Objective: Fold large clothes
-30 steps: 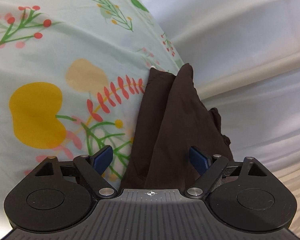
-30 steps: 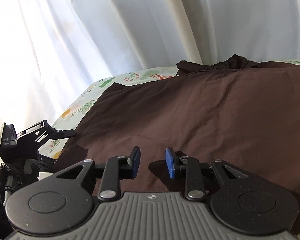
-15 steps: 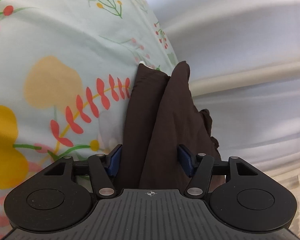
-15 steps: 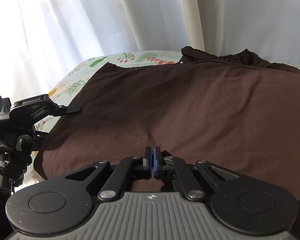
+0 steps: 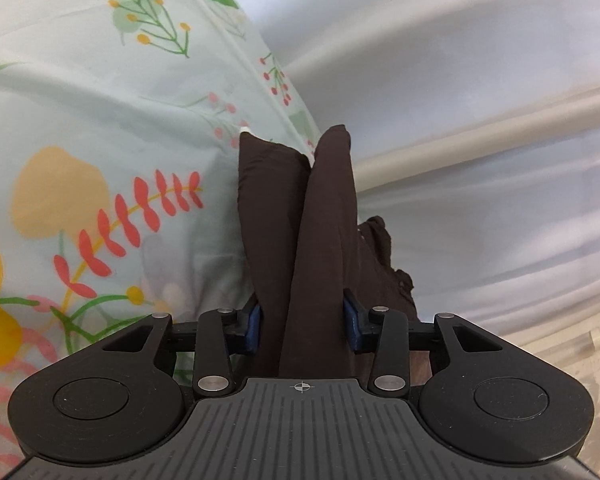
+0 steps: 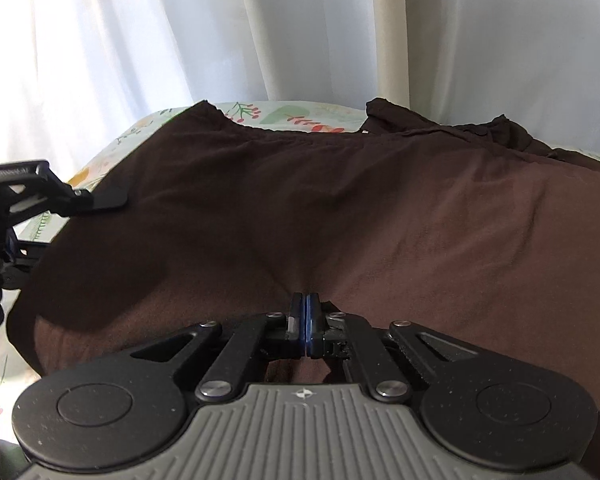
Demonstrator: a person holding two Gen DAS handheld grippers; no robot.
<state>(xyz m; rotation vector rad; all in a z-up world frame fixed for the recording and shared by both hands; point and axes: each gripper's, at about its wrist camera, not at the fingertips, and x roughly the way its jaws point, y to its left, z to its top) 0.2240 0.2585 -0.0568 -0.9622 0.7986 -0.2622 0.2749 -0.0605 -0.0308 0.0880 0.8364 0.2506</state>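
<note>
The dark brown fabric garment (image 6: 380, 216) runs off the right wrist view's right edge and hides most of the pale green floral bed sheet (image 6: 300, 114) beneath. The left gripper (image 6: 40, 200) is cut by the left edge there. In the left wrist view, the bunched folds conceal the blue-padded fingers' (image 5: 255, 322) inner faces.

No legible text, brand, number or sign appears in either view. The left gripper (image 6: 52, 196), seen at the edge of the right wrist view, carries a pale line of lettering along its top, too blurred and foreshortened to read. Each gripper body bears only a small white crosshair mark at its centre, on the left gripper and on the right gripper (image 6: 306, 320); neither includes any characters.
</note>
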